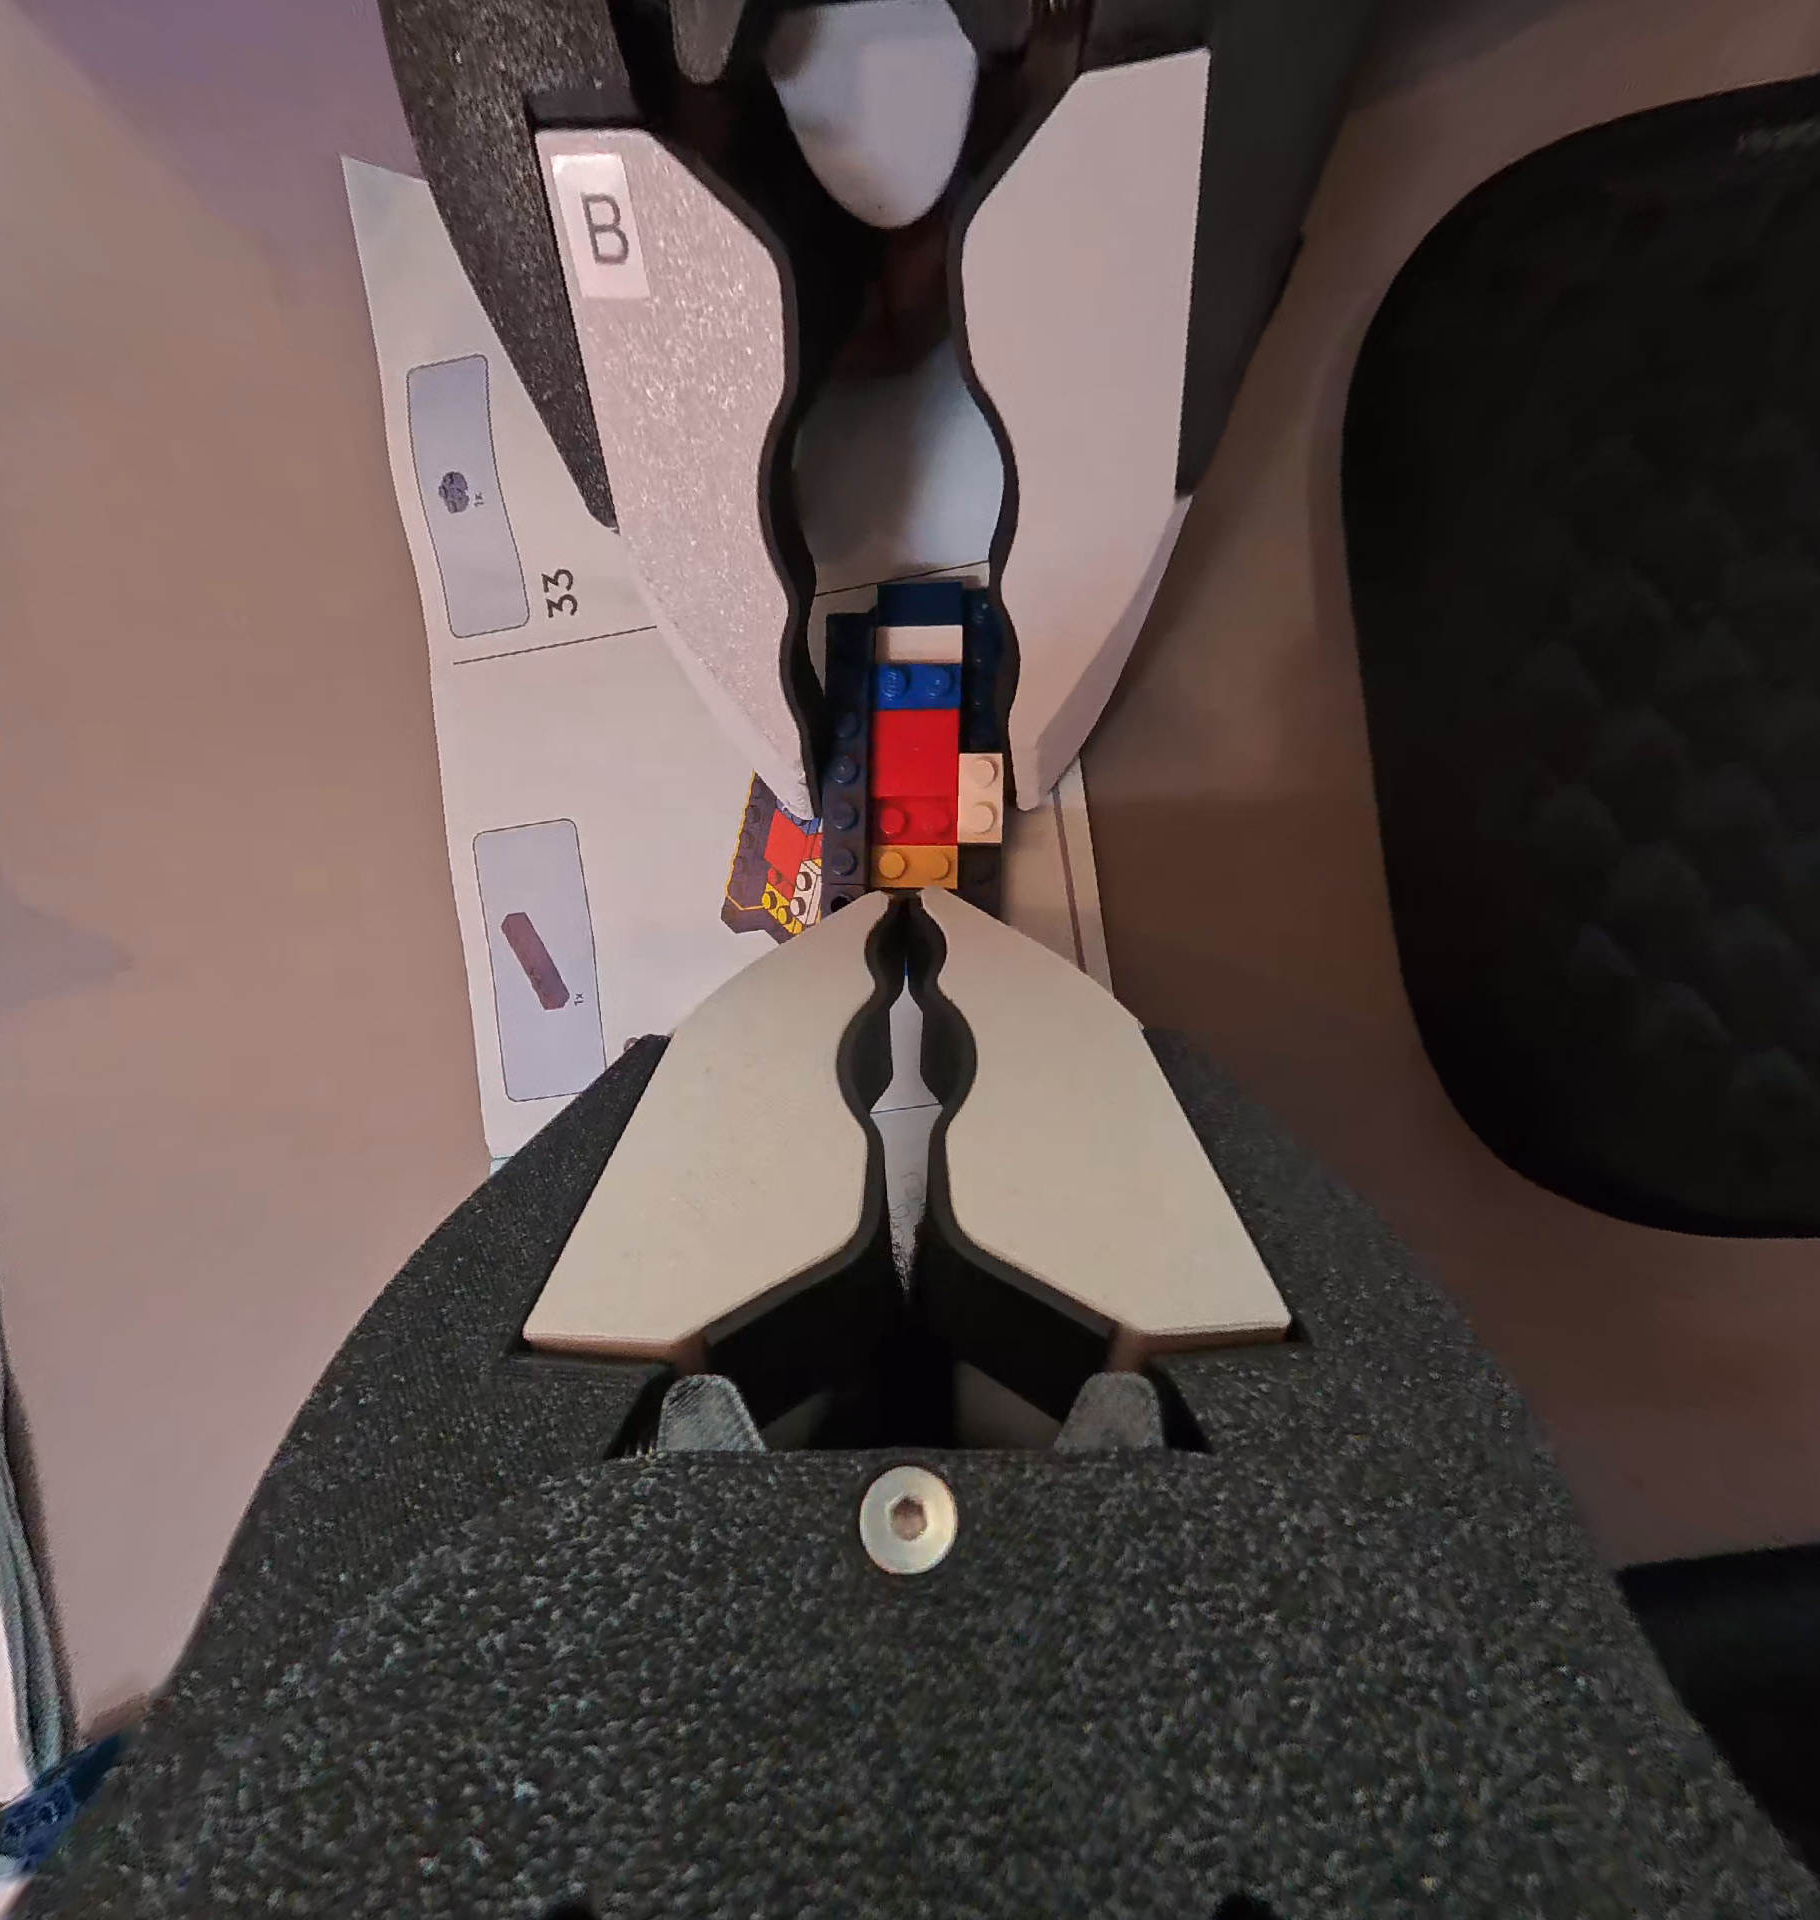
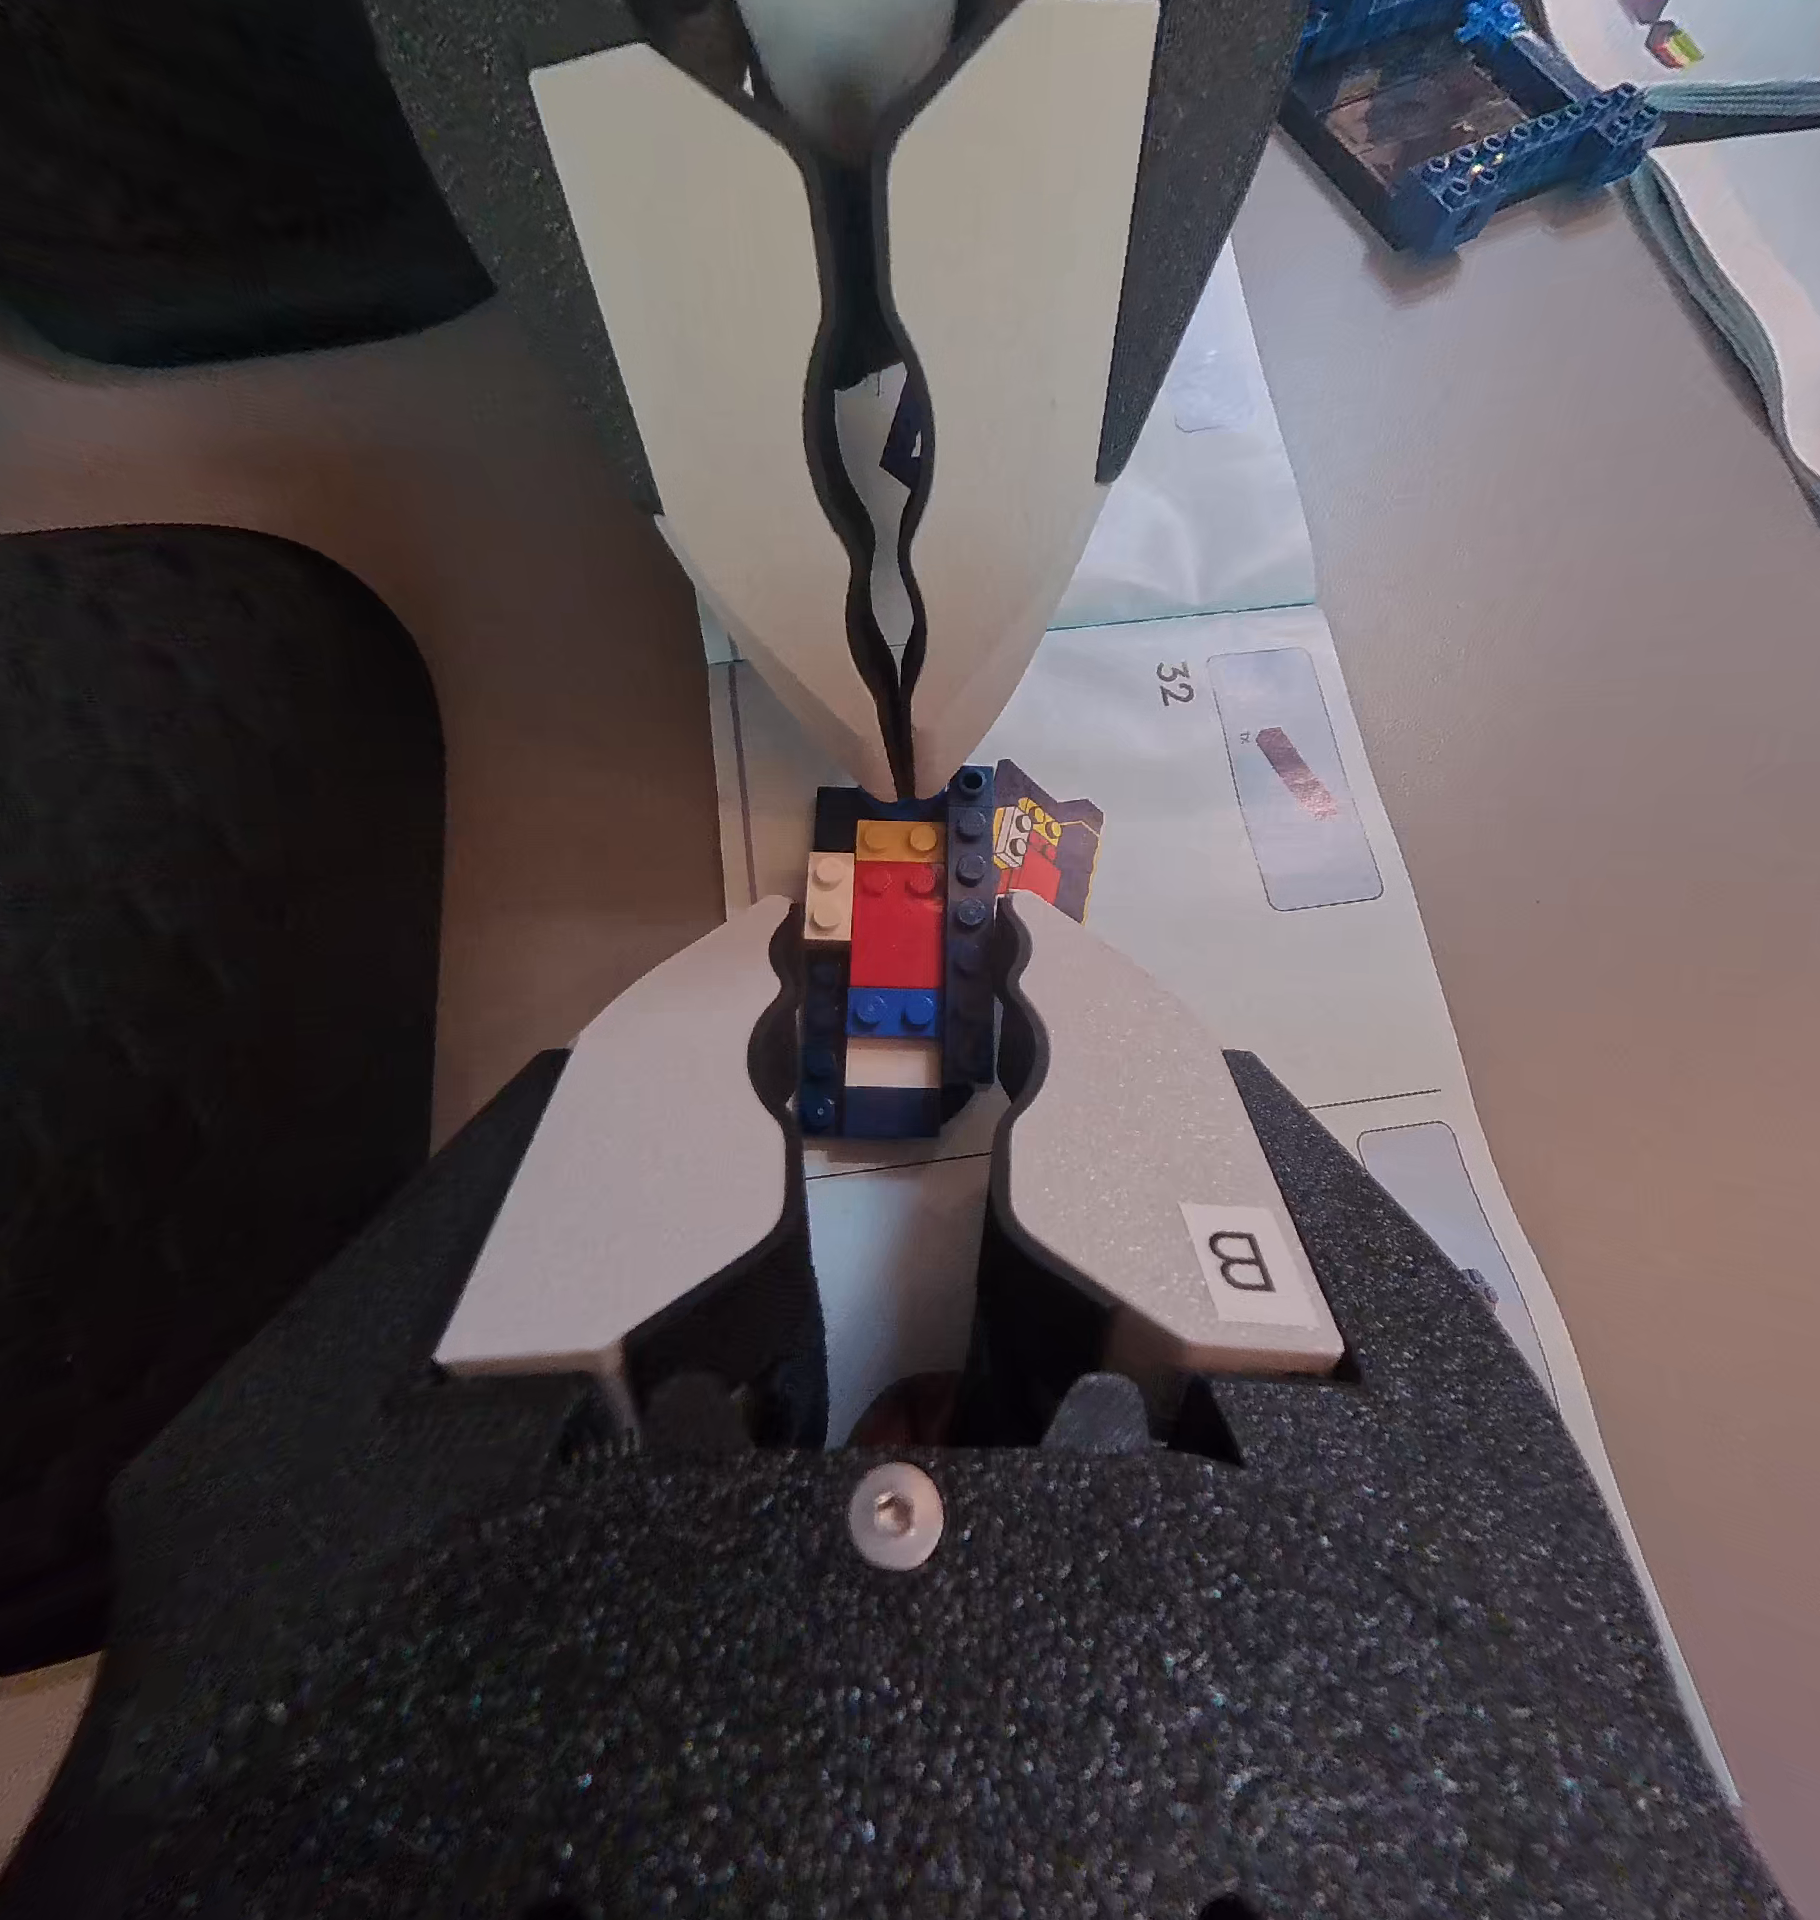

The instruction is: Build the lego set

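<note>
A small brick assembly point(image 2: 895, 935) has dark blue side strips and orange, red, blue and white bricks down its middle. My right gripper point(image 2: 895, 914) is shut on it, with the pads pressing its two long sides. The left wrist view shows the same assembly point(image 1: 916, 748) between the right gripper's fingers point(image 1: 918, 802). My left gripper point(image 1: 901, 906) is shut. Its tips touch the end of the assembly next to the orange brick point(image 1: 918, 864). The left gripper also shows in the right wrist view point(image 2: 901, 784), facing my right gripper.
An open instruction booklet point(image 2: 1249, 935) lies on the tan table point(image 2: 1508, 520) under the assembly. A black cushioned surface point(image 2: 158, 1039) lies to the left in the right wrist view. A blue brick frame point(image 2: 1467, 114) stands at the far right. My left and right fingertips are right by each other.
</note>
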The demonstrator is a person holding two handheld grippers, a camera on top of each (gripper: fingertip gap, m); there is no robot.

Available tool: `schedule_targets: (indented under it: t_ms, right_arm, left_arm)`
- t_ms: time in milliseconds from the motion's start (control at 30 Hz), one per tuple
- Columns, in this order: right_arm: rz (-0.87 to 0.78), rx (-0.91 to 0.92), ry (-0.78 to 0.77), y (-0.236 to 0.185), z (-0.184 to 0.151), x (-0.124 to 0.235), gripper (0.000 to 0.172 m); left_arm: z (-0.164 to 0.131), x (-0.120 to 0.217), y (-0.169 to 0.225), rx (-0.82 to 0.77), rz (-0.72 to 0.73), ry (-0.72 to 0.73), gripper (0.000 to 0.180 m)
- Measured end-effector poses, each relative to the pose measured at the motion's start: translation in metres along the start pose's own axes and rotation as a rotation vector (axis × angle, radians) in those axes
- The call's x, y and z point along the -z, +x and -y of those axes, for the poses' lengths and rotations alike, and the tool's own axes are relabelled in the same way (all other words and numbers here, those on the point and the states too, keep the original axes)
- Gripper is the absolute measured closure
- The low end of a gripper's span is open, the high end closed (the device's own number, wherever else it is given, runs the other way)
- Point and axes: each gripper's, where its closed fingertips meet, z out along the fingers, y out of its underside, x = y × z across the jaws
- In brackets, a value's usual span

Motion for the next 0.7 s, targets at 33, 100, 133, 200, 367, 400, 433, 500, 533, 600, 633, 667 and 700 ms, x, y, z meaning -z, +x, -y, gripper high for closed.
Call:
schedule_targets:
  t_ms: [33,100,133,200,367,400,433,500,533,600,633,667,700]
  right_arm:
    - [0.0,0.0,0.0,0.0,0.0,0.0,0.137]
    - [0.0,0.0,0.0,0.0,0.0,0.0,0.137]
    - [-0.001,0.001,0.0,0.0,0.0,0.0,0.137]
    - [-0.001,0.001,0.0,0.0,0.0,0.0,0.137]
    - [0.003,-0.004,0.001,0.0,0.0,0.0,0.137]
    - [0.002,-0.002,0.0,0.0,0.0,0.0,0.137]
    - [0.001,-0.001,0.0,0.0,0.0,0.0,0.137]
    - [0.002,-0.003,0.001,-0.001,0.0,0.001,0.137]
    - [0.003,-0.004,0.001,-0.001,0.0,0.001,0.137]
    - [0.003,-0.004,0.001,0.0,0.0,0.001,0.137]
    - [0.003,-0.003,0.0,-0.001,0.0,0.001,0.137]
    - [0.002,-0.002,0.0,-0.001,0.0,0.001,0.137]
    - [0.002,-0.003,0.0,-0.001,0.0,0.001,0.137]
  left_arm:
    - [0.0,0.0,0.0,-0.001,0.002,-0.009,0.18]
    - [0.0,0.0,0.0,-0.021,0.003,-0.013,0.18]
    - [0.0,0.0,0.0,-0.048,0.012,-0.001,0.18]
    - [-0.001,0.003,0.002,-0.059,0.015,0.023,0.18]
    - [0.001,0.012,-0.003,0.041,0.049,0.13,0.154]
    - [-0.003,0.01,-0.006,0.043,0.064,0.112,0.156]
    - [-0.005,0.009,-0.007,0.047,0.062,0.101,0.157]
    - [-0.009,0.005,-0.003,0.052,0.019,0.067,0.158]
    - [-0.011,0.002,-0.001,0.044,0.008,0.045,0.158]
    - [-0.01,0.001,0.001,0.031,-0.001,0.051,0.165]
    - [-0.01,0.0,0.0,0.027,0.004,0.045,0.167]
    - [-0.01,0.0,0.0,0.022,0.001,0.045,0.167]
    - [-0.01,0.0,0.0,0.019,-0.002,0.046,0.167]
